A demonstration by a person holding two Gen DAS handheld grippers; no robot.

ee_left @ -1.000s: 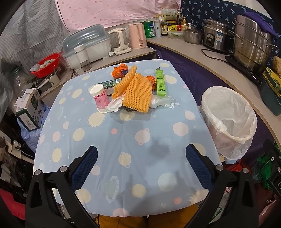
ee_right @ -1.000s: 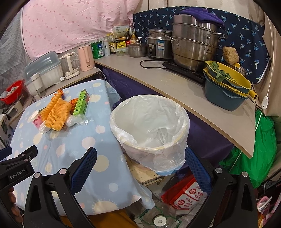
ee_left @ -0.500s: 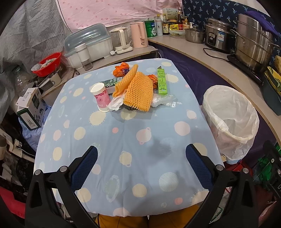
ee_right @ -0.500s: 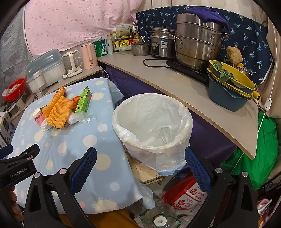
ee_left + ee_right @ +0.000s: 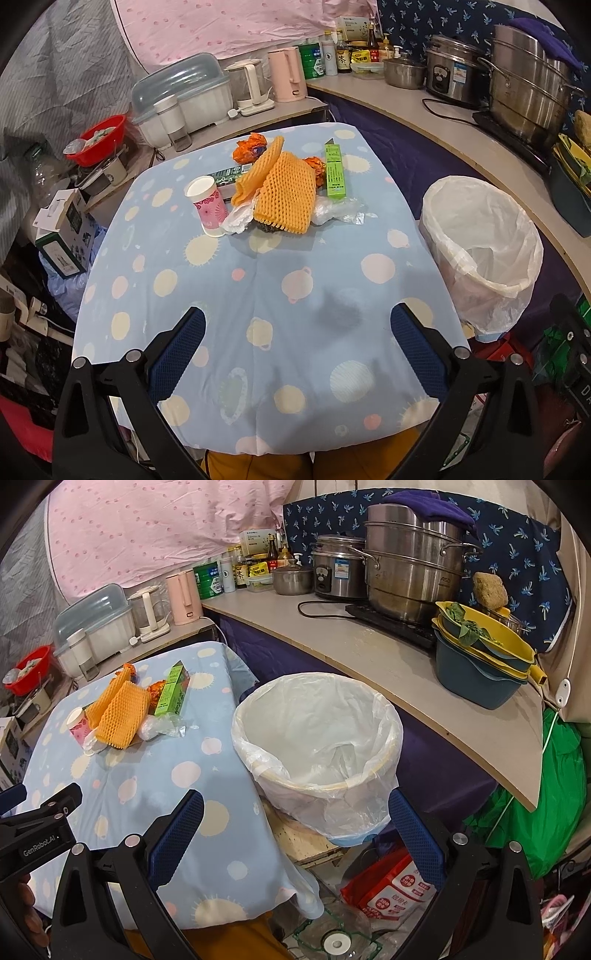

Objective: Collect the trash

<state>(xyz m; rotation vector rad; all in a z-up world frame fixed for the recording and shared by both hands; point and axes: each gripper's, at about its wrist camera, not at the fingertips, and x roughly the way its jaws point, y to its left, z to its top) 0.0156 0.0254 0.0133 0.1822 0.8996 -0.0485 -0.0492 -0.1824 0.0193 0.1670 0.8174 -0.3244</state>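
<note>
Main risk: the trash is heaped, so grabbing the orange foam net (image 5: 286, 194) could drag the clear plastic wrap (image 5: 338, 212) or tip the paper cup (image 5: 208, 205), which stands upright touching the pile's left edge. The foam is soft and springy, so it may slip out if only pinched at a corner. The light bin (image 5: 480, 254), lined with a white bag, stands off the table's right edge and could get knocked. The green box (image 5: 334, 170) lies flat along the pile's right side, with orange wrappers behind.

Left gripper (image 5: 297, 354) is wide open and empty, low over the near end of the table (image 5: 221, 288); the pile sits well ahead of it, at the far end. Right gripper (image 5: 295, 838) is also wide open and empty, pointed at the bin, with the pile far off to its left.
</note>
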